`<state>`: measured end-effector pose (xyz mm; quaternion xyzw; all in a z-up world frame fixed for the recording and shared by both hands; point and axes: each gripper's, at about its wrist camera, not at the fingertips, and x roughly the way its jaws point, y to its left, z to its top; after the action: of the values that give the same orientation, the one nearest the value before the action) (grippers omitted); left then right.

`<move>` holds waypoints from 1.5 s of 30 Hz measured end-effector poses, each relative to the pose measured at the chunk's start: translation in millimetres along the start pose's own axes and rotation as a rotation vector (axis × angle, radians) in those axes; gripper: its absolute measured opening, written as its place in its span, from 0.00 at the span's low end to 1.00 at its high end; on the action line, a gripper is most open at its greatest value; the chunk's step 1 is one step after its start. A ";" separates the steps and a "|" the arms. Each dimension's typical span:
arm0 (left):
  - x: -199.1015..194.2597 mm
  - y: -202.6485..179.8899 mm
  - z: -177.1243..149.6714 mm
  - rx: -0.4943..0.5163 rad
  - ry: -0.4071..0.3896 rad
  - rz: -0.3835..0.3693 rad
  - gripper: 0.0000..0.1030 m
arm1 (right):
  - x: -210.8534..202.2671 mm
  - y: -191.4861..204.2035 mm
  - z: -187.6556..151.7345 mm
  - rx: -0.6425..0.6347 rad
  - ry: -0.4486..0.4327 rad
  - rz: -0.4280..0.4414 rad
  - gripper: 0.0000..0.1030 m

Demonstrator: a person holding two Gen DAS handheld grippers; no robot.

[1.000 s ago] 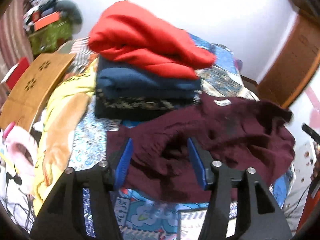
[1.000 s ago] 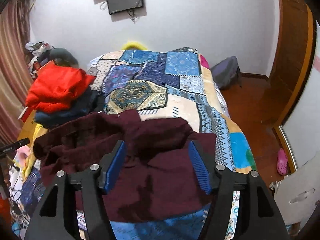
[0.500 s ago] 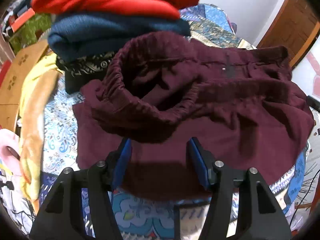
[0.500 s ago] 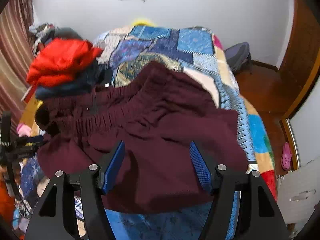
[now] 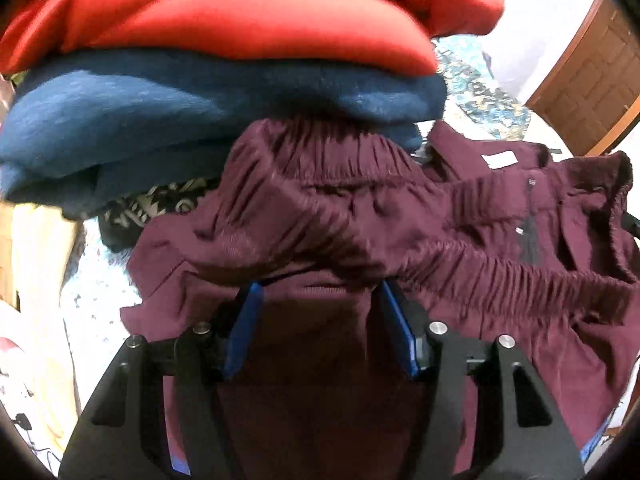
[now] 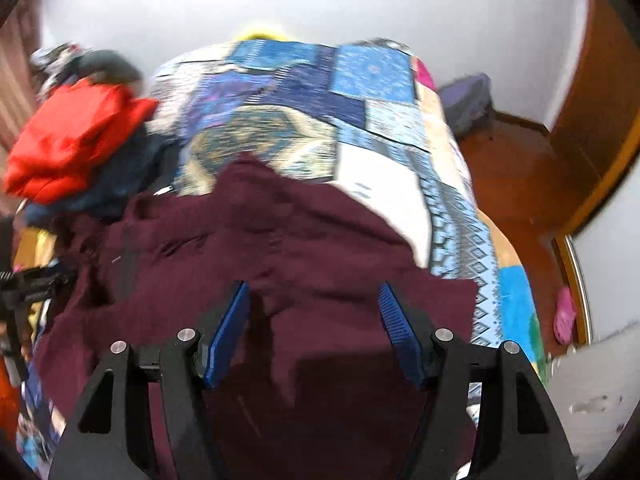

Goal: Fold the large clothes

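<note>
A maroon garment with an elastic waistband (image 5: 400,216) lies crumpled on the patchwork bedspread (image 6: 320,120); it also fills the lower right wrist view (image 6: 280,264). My left gripper (image 5: 318,292) is open, its blue pads (image 5: 244,328) either side of a fold of the waistband that drapes over their tips. My right gripper (image 6: 314,292) is open just above the garment's near part, holding nothing. The left gripper shows at the left edge of the right wrist view (image 6: 32,284).
A stack of folded clothes stands right behind the garment: a red one (image 5: 224,12) on a blue one (image 5: 192,108) on a dark patterned one (image 5: 160,204). Wooden door (image 6: 600,100) and floor (image 6: 520,168) lie right of the bed.
My left gripper has moved forward and down, up to the waistband and close under the clothes stack. My right gripper has come lower over the garment. Both stayed open.
</note>
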<state>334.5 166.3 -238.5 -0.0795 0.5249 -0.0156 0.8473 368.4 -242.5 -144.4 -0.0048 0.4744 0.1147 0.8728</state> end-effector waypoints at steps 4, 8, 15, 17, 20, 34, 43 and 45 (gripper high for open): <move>20.0 0.4 0.3 -0.006 0.027 0.012 0.57 | 14.6 -28.3 -6.4 0.131 0.046 0.024 0.61; 18.5 0.1 -4.6 -0.025 0.036 0.010 0.58 | 7.5 -35.5 -15.4 0.163 0.044 -0.004 0.61; -24.8 -1.1 -26.6 -0.029 0.005 0.014 0.58 | -25.4 -30.2 -20.0 0.149 0.006 -0.005 0.61; -43.0 0.6 -32.1 -0.044 -0.023 0.003 0.58 | -36.6 -26.3 -20.7 0.136 -0.017 0.005 0.61; -70.3 5.2 -37.1 -0.057 -0.071 -0.002 0.58 | -51.6 -17.2 -20.0 0.113 -0.049 0.022 0.61; -158.6 24.5 -68.2 -0.122 -0.246 -0.017 0.64 | -107.2 52.8 -28.7 -0.018 -0.183 0.138 0.62; -91.3 82.3 -107.2 -0.517 -0.033 -0.284 0.70 | -98.2 102.0 -39.2 -0.144 -0.173 0.165 0.65; -74.2 92.6 -116.2 -0.603 0.009 -0.326 0.70 | -87.1 107.8 -40.8 -0.163 -0.150 0.151 0.66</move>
<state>192.2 252.1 -237.3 -0.4091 0.4899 0.0049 0.7698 267.0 -159.4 -83.8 -0.0313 0.3958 0.2181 0.8915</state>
